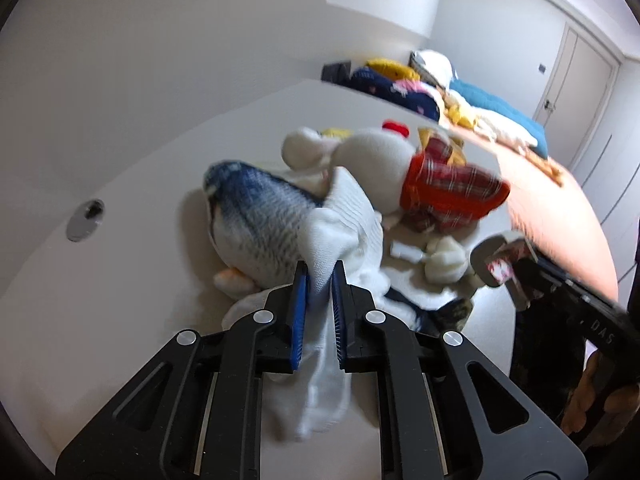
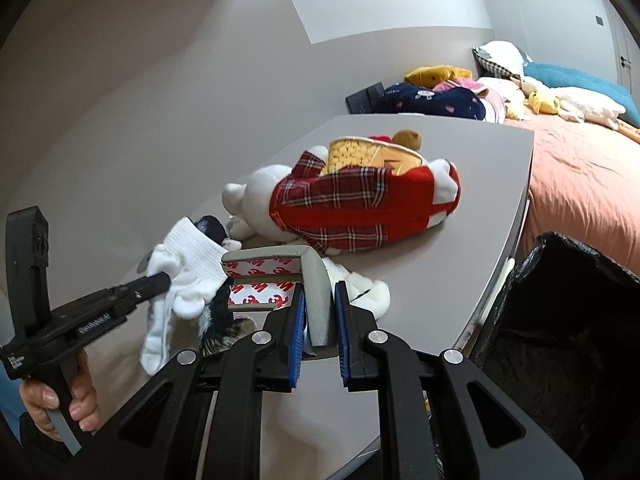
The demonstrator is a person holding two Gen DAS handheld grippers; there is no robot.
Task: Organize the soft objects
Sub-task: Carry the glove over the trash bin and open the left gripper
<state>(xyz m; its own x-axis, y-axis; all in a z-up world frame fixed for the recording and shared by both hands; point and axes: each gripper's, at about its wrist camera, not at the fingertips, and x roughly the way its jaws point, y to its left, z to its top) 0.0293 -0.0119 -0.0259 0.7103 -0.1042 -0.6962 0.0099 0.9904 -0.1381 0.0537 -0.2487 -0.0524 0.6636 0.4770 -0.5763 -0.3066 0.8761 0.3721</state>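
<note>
My left gripper (image 1: 320, 276) is shut on a white sock (image 1: 340, 216), whose cuff stands above the fingers while its foot hangs below. Just behind it on the grey table (image 1: 120, 280) lies a blue-and-white fish plush (image 1: 256, 220). A white plush in a red plaid outfit (image 2: 352, 208) lies on its side further back. My right gripper (image 2: 320, 292) is shut on a grey foam corner guard (image 2: 316, 280) with red-printed adhesive backing, held above the table's near edge. In the right wrist view the left gripper (image 2: 162, 280) and the sock (image 2: 196, 256) appear at the left.
A black bin bag (image 2: 560, 320) gapes open beside the table's right edge. Beyond it is a bed with an orange sheet (image 2: 580, 184), piled with pillows and plush toys (image 2: 440, 96). A small white plush (image 1: 444, 260) and dark cloth lie near the sock. A hand (image 2: 60, 408) grips the left handle.
</note>
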